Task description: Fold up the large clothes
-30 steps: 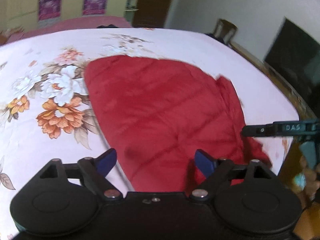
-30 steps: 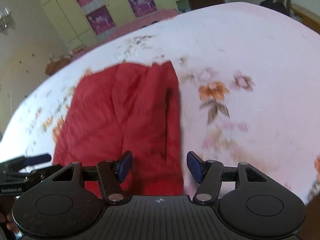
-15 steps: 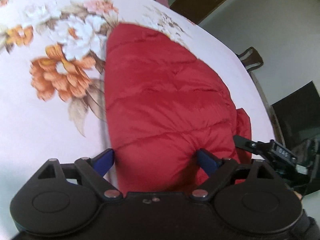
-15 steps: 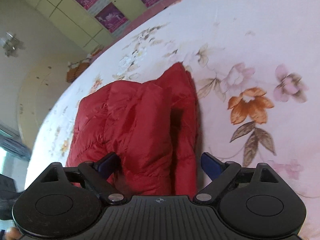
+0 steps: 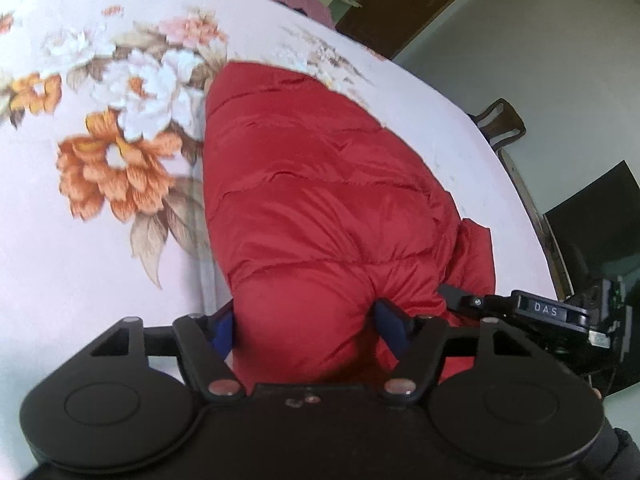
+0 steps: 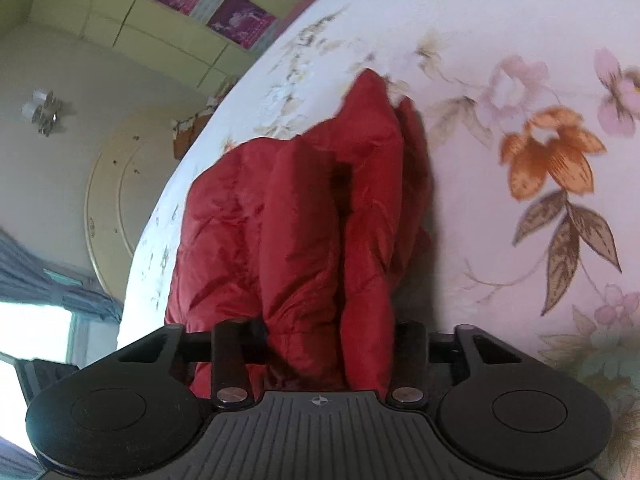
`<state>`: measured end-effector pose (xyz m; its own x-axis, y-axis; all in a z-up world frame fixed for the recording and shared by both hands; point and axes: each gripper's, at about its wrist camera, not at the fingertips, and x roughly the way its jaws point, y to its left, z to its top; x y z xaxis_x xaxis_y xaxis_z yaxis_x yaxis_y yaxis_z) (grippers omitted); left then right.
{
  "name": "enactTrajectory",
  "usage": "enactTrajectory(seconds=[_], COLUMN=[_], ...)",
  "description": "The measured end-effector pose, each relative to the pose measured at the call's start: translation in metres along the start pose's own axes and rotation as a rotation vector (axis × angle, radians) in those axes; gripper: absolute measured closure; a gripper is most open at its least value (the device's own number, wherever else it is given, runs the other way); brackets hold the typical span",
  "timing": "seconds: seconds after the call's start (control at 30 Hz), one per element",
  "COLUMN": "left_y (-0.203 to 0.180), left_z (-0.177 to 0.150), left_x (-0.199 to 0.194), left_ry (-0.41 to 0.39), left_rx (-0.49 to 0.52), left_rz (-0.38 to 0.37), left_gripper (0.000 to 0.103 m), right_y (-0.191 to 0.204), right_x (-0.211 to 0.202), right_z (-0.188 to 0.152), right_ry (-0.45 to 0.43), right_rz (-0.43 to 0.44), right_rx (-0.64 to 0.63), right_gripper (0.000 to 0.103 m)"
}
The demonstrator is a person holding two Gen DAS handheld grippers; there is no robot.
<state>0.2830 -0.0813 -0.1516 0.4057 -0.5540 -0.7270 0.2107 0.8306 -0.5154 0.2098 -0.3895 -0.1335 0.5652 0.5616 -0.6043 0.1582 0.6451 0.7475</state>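
A red quilted puffer jacket (image 5: 316, 196) lies on a floral bedsheet (image 5: 80, 240). My left gripper (image 5: 306, 326) has its blue fingers (image 5: 390, 322) closing around the jacket's near left end, with thick padding bulging between them. My right gripper (image 6: 330, 334) does the same at the near right end of the jacket (image 6: 304, 216), its fingers mostly buried in fabric. The right gripper also shows in the left wrist view (image 5: 540, 310), beside the jacket's edge.
The bed's wooden edge (image 5: 532, 208) runs along the right, with a chair (image 5: 502, 126) and a dark screen (image 5: 600, 216) beyond it. A wardrobe with purple posters (image 6: 224, 8) stands behind the bed. A window with a blue curtain (image 6: 44, 280) is on the left.
Both grippers have dropped down and forward onto the jacket's near edge. Their jaws, wide open above it before, have narrowed onto the bunched fabric.
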Motion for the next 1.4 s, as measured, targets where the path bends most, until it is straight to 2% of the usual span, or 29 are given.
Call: enactTrajectory(seconds=[0.2,0.43,0.63,0.73,0.9,1.03,1.2,1.4], left_y=[-0.001,0.035,0.103,0.149,0.227,0.274,0.323,0.352], left_z=[0.018,0.040,0.060,0.075,0.102,0.120,0.137,0.140], left_x=[-0.031,-0.075,-0.120,-0.148,-0.184,-0.203,-0.216,-0.214], left_ry=[-0.051,-0.132,-0.183,-0.197,-0.200,-0.212,-0.242,-0.258], left_rx=[0.057,0.070,0.060,0.066,0.069,0.058,0.033,0.036], left_rz=[0.054,0.099,0.114,0.105,0.116,0.146,0.187,0.241], left_gripper=[0.039,0.039,0.039,0.039,0.039,0.039,0.039,0.039], right_y=[0.030,0.086,0.150,0.186,0.248,0.282,0.311,0.324], right_x=[0.003,0.045,0.104,0.137,0.205,0.258,0.315,0.360], right_z=[0.002,0.004,-0.002,-0.014,-0.032,-0.040,-0.043,-0.046], right_ry=[-0.018,-0.018,-0.023,-0.039,-0.043,-0.030,-0.007,0.016], right_rz=[0.038,0.086,0.108,0.108,0.104,0.110,0.117,0.100], right_rx=[-0.026,-0.085,-0.133,-0.132,-0.135,-0.136,-0.145,-0.165], right_gripper=[0.068,0.069,0.069,0.069,0.069,0.069,0.069,0.068])
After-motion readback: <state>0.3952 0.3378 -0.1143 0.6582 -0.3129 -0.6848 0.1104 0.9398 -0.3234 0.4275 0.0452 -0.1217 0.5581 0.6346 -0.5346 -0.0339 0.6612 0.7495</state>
